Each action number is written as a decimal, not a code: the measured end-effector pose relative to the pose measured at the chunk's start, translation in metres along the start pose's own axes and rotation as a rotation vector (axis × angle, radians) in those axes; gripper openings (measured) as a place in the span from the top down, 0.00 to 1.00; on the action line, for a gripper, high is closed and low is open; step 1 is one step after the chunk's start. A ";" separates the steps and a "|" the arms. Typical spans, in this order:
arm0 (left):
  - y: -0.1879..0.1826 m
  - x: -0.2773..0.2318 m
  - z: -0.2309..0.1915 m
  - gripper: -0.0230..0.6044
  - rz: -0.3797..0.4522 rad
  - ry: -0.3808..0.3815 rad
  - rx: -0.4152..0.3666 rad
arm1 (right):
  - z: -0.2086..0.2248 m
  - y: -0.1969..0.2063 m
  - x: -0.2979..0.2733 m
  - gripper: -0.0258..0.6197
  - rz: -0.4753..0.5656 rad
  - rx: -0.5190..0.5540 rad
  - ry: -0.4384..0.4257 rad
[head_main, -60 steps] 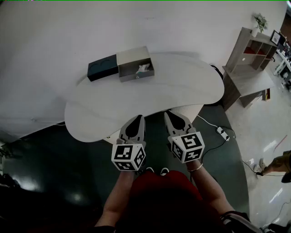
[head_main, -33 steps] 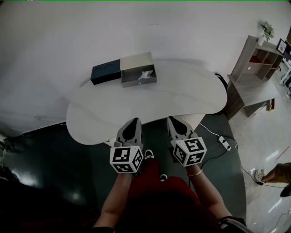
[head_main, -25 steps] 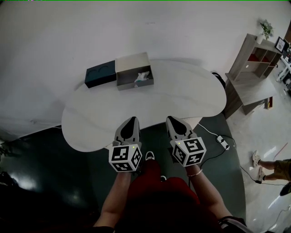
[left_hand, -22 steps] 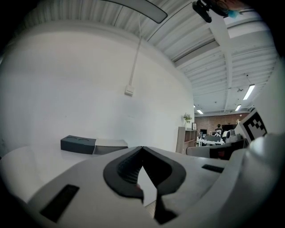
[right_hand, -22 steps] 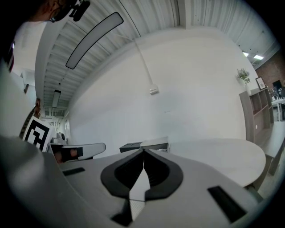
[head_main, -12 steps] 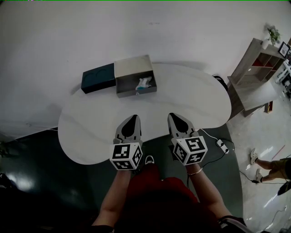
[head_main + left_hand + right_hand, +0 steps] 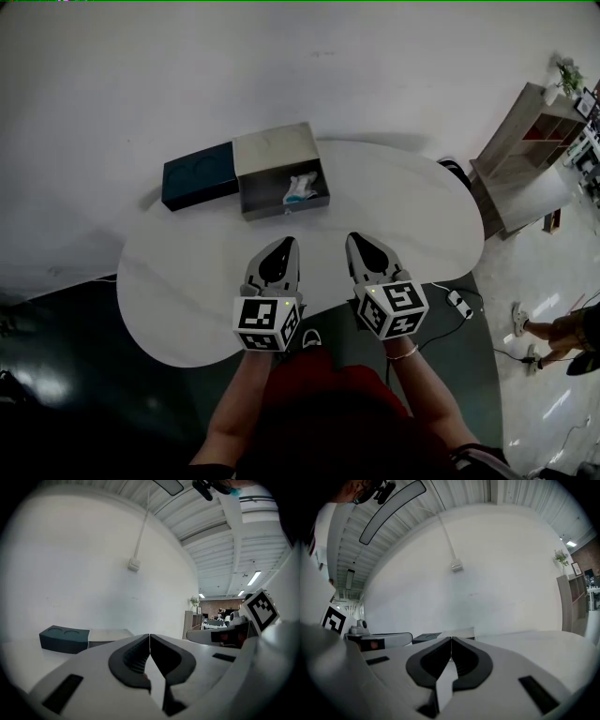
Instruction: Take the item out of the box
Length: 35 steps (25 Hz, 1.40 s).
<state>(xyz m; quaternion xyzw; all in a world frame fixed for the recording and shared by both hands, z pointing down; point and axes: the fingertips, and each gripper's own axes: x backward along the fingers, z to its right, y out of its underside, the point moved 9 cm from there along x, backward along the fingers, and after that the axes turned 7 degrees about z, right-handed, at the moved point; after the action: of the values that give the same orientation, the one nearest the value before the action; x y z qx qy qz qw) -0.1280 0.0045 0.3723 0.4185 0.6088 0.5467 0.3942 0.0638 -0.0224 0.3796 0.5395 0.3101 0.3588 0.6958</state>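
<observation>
Box (image 7: 279, 172) nearer on white table (image 7: 187, 277), shelf (image 7: 527, 141) beyond

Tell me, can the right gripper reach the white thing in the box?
Probably yes. Nothing stands on the table between the right gripper and the open box, and the white item lies uncovered inside. The jaws are shut, so they'd need opening first.

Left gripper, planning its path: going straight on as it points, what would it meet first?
Probably the box, at its front wall, across the table; depth unclear, it might pass just right.
</observation>
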 end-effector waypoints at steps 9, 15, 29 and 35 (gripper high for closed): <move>0.002 -0.030 -0.030 0.93 -0.021 0.028 0.003 | 0.000 0.004 -0.037 0.94 -0.024 0.003 0.028; 0.004 -0.045 -0.043 0.93 -0.059 0.035 0.006 | 0.004 0.002 -0.049 0.94 -0.032 0.006 0.056; 0.012 -0.091 -0.058 0.92 -0.139 0.030 0.011 | 0.031 0.008 -0.068 0.94 -0.067 -0.005 0.065; 0.015 -0.117 -0.063 0.87 -0.193 0.009 -0.011 | 0.052 0.007 -0.085 0.94 -0.087 -0.012 0.038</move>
<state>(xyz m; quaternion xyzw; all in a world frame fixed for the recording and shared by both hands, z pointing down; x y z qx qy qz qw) -0.1460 -0.1255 0.3960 0.3532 0.6449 0.5114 0.4448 0.0584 -0.1199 0.4016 0.5142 0.3444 0.3402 0.7080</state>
